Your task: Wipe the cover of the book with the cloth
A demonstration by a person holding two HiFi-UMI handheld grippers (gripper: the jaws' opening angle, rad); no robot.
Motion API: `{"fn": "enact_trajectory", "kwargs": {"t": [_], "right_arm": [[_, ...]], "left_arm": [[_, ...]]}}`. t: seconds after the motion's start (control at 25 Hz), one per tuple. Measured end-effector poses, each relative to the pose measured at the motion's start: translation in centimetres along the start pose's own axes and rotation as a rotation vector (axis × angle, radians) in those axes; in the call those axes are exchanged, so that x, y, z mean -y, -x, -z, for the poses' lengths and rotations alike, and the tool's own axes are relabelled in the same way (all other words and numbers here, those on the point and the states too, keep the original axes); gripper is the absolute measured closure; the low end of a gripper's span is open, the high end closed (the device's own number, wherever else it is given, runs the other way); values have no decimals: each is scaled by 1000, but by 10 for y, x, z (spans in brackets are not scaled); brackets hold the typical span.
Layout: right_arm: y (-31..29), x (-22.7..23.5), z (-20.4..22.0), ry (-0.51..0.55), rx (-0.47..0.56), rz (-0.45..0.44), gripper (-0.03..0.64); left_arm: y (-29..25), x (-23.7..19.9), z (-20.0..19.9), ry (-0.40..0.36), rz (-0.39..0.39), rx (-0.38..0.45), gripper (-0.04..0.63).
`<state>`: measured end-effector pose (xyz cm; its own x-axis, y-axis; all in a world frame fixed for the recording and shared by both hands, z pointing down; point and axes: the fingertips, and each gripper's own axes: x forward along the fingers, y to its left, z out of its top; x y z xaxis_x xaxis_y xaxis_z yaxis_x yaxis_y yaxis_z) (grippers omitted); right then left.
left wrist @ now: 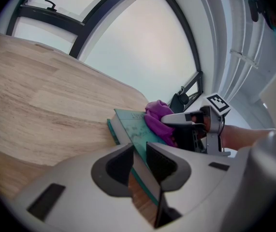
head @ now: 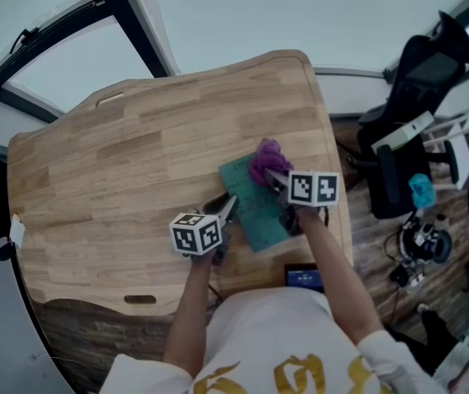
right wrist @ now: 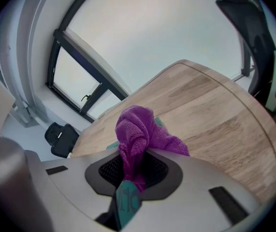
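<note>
The right gripper is pinching a bunched purple cloth between its jaws, and the cloth is resting on the far end of the teal cover of the book. The left gripper is closing its jaws on the book's near edge, with the pads pressing on it. The book is lying on the wooden table, close to the table's right-hand edge and to the person. A black chair is standing beyond that edge.
</note>
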<state>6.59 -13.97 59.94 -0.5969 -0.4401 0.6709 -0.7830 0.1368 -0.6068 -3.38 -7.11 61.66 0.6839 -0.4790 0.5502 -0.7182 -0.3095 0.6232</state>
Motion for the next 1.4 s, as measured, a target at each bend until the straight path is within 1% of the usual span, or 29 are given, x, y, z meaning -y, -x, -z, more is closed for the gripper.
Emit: {"fn": "enact_trajectory", "kwargs": {"t": [0.12, 0.2, 0.4, 0.64, 0.8, 0.96, 1.04, 1.16, 1.4], "right_arm": [[-1, 1, -4, -50, 10, -25, 554], [-1, 1, -4, -64, 9, -35, 554], [0, 0, -3, -46, 5, -26, 554], [-1, -3, -1, -37, -9, -39, 554], [-4, -8, 4, 28, -48, -48, 554], [-9, -20, 15, 169, -111, -51, 554], [-13, -26, 20, 212, -135, -68, 554], [-16, -33, 25, 236, -158, -92, 554], [-15, -35, 26, 237, -162, -99, 553]], "left_arm": [[-1, 1, 0, 0, 0, 1, 511], [-1, 1, 0, 1, -1, 0, 511], [-1, 1, 0, 2, -1, -1, 511], [0, 1, 0, 2, -3, 1, 511], [0, 0, 0, 2, -4, 1, 511], [0, 1, 0, 1, -7, 0, 511], [-1, 0, -1, 1, -9, 0, 511], [-1, 0, -1, 0, -12, 1, 511], [0, 0, -1, 0, -13, 6, 511]]}}
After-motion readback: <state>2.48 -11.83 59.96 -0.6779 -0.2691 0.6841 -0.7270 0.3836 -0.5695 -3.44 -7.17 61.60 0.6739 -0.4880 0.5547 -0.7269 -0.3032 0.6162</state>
